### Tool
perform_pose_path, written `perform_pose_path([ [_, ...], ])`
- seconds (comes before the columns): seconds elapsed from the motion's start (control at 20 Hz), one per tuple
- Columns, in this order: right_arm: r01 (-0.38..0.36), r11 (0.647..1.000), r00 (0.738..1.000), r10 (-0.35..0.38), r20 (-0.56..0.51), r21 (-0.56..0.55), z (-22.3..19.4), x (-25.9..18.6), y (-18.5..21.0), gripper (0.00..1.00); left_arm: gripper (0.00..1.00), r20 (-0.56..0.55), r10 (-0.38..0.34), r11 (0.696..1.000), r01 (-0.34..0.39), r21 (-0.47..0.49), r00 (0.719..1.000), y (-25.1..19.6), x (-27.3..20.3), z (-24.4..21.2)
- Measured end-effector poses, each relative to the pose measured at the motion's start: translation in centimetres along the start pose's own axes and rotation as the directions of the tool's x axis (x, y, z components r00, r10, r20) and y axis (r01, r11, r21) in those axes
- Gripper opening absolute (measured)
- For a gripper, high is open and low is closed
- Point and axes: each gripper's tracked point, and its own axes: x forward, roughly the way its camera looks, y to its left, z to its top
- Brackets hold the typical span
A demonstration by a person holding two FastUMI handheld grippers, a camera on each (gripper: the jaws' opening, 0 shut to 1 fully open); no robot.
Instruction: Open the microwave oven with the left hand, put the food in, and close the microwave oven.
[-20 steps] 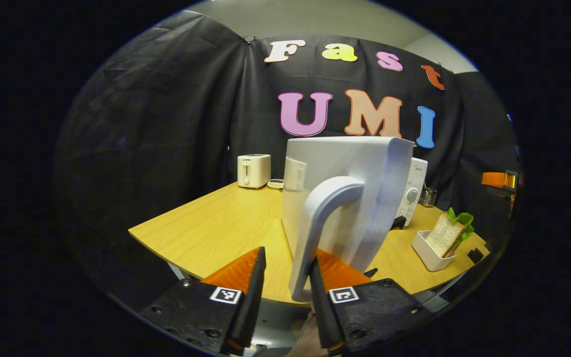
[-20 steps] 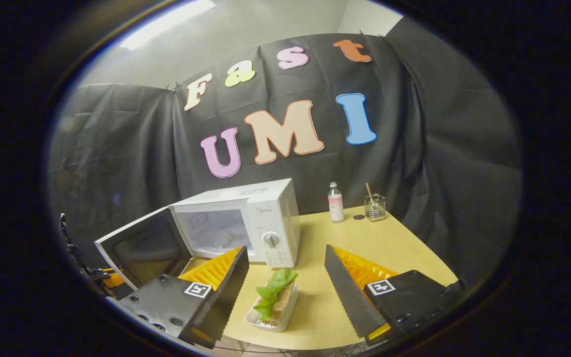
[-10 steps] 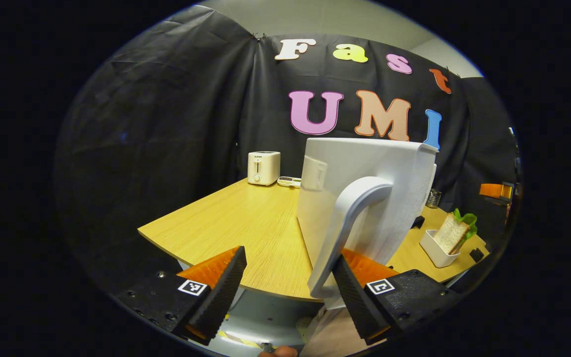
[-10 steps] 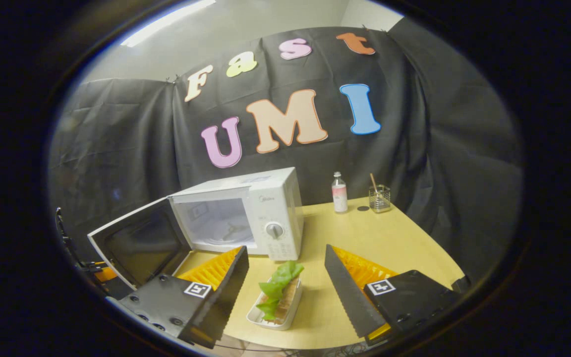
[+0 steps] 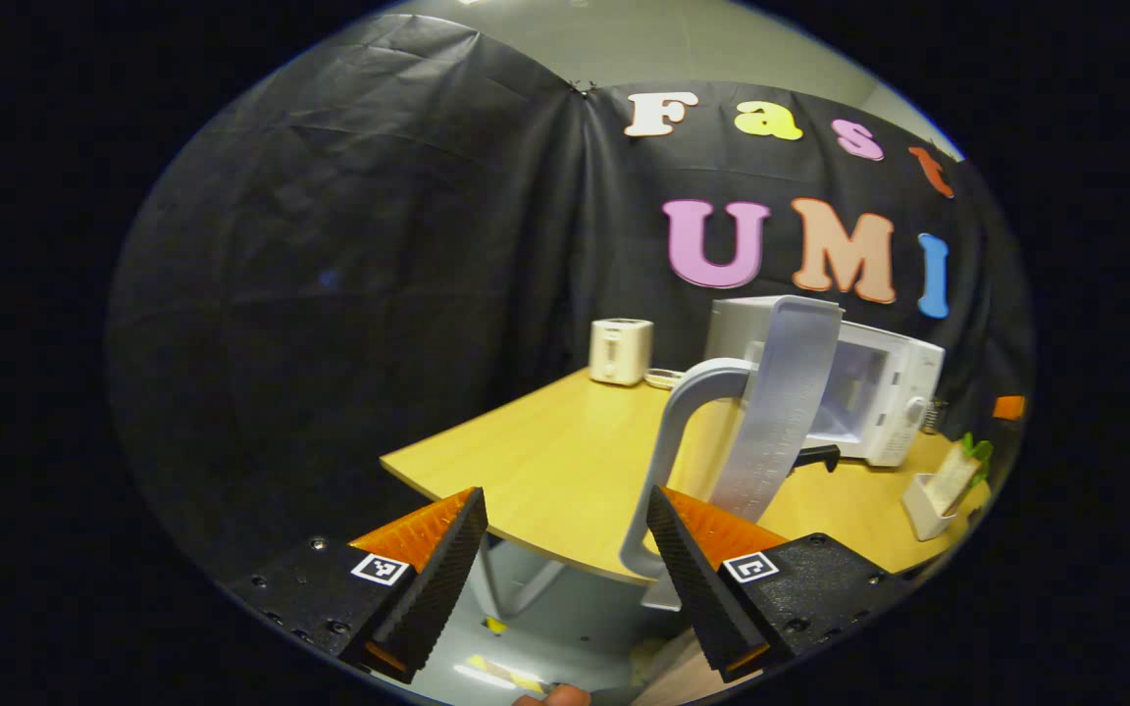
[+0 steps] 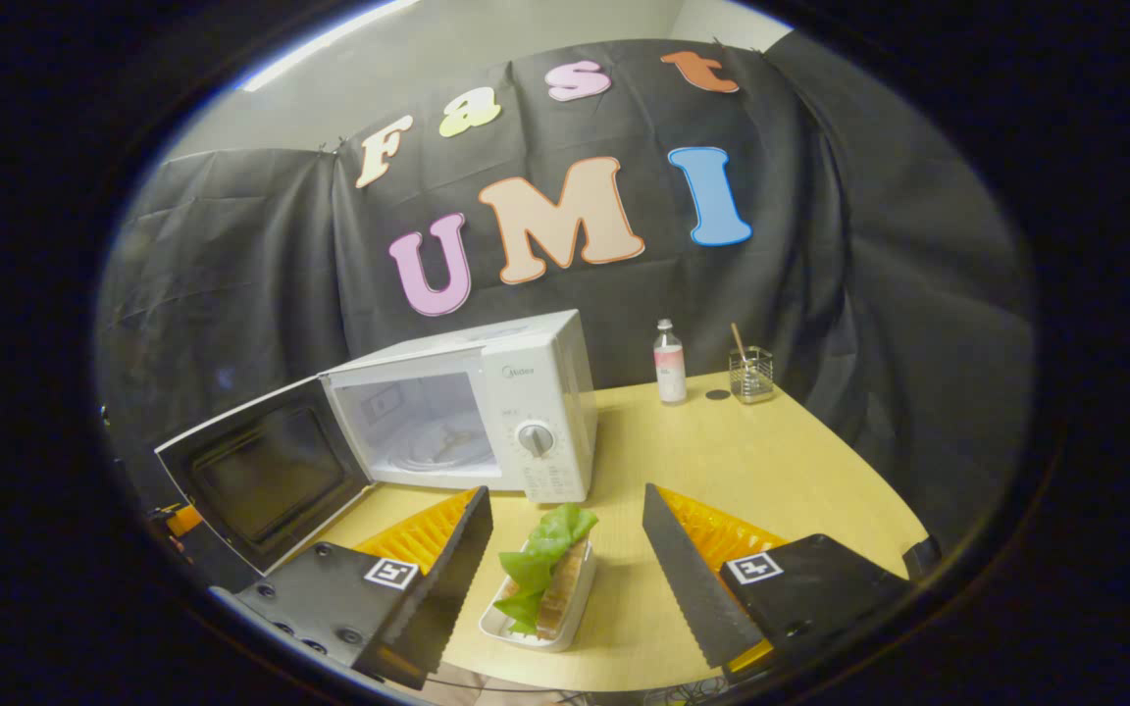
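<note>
On the wooden table we see the microwave with its door swung wide, the left gripper spread apart just off the door handle, and the right gripper gaping (2 fingers untouching) around the near sandwich tray.

We see toaster at worktop back | small bottle beside glass jar holding a stick
</note>
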Motion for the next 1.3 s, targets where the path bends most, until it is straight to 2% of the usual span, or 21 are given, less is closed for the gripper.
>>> perform_pose_path([
  [0.1, -0.006, 1.0, 1.0, 0.006, -0.023, 0.02, -0.3, 0.2, 0.0, 0.92, 0.96, 0.024, 0.063, 0.998, -0.063, -0.004, 0.998, 2.5, -0.3, 1.6],
  [0.15, -0.01, 0.999, 0.999, 0.012, -0.038, 0.031, -0.6, 0.3, 0.0, 0.98, 0.96, 0.035, 0.082, 0.997, -0.081, -0.02, 0.996, 3.2, -0.2, 2.3],
  [0.25, -0.02, 0.999, 0.997, 0.023, -0.073, 0.05, -1.1, 0.4, 0.1, 0.98, 0.95, 0.054, 0.116, 0.993, -0.113, -0.043, 0.992, 4.8, 0.1, 3.4],
  [0.45, -0.032, 0.993, 0.988, 0.048, -0.15, 0.111, -2.6, 0.1, 0.2, 0.98, 0.95, 0.112, 0.166, 0.986, -0.164, -0.028, 0.98, 7.2, 1.1, 5.9],
  [0.5, -0.026, 0.993, 0.986, 0.045, -0.159, 0.117, -2.7, 0.1, 0.2, 0.92, 0.92, 0.121, 0.172, 0.985, -0.17, -0.027, 0.978, 7.5, 1.3, 6.5],
  [0.7, -0.02, 0.989, 0.976, 0.051, -0.212, 0.15, -4.0, -0.4, 0.6, 0.92, 0.92, 0.145, 0.178, 0.984, -0.177, -0.024, 0.973, 7.9, 2.8, 7.3],
  [0.85, -0.031, 0.988, 0.961, 0.071, -0.269, 0.15, -5.2, -0.2, 1.5, 0.92, 0.95, 0.15, 0.147, 0.989, -0.142, -0.045, 0.978, 7.0, 3.7, 7.3],
  [0.9, -0.034, 0.99, 0.955, 0.073, -0.287, 0.14, -5.6, -0.1, 1.7, 0.92, 0.92, 0.142, 0.141, 0.99, -0.137, -0.038, 0.98, 6.9, 4.2, 6.9],
  [1.0, -0.018, 0.994, 0.944, 0.052, -0.327, 0.106, -6.8, 0.4, 1.5, 0.92, 0.95, 0.145, 0.129, 0.992, -0.124, -0.038, 0.981, 6.6, 4.4, 7.1],
  [1.1, 0.004, 0.996, 0.932, 0.029, -0.36, 0.091, -7.9, 1.0, 1.3, 0.91, 0.92, 0.139, 0.115, 0.993, -0.112, -0.034, 0.984, 6.2, 4.6, 6.8],
  [1.15, 0.011, 0.996, 0.926, 0.025, -0.376, 0.092, -8.3, 1.3, 1.4, 0.91, 0.95, 0.136, 0.117, 0.993, -0.114, -0.032, 0.984, 6.3, 4.7, 6.8],
  [1.25, 0.01, 0.996, 0.916, 0.027, -0.4, 0.091, -9.1, 1.8, 1.6, 0.88, 0.96, 0.134, 0.121, 0.993, -0.117, -0.03, 0.984, 6.4, 4.7, 6.7],
  [1.3, 0.013, 0.996, 0.913, 0.026, -0.407, 0.093, -9.4, 2.0, 1.7, 0.8, 0.96, 0.136, 0.121, 0.993, -0.118, -0.028, 0.983, 6.4, 4.7, 6.7],
])
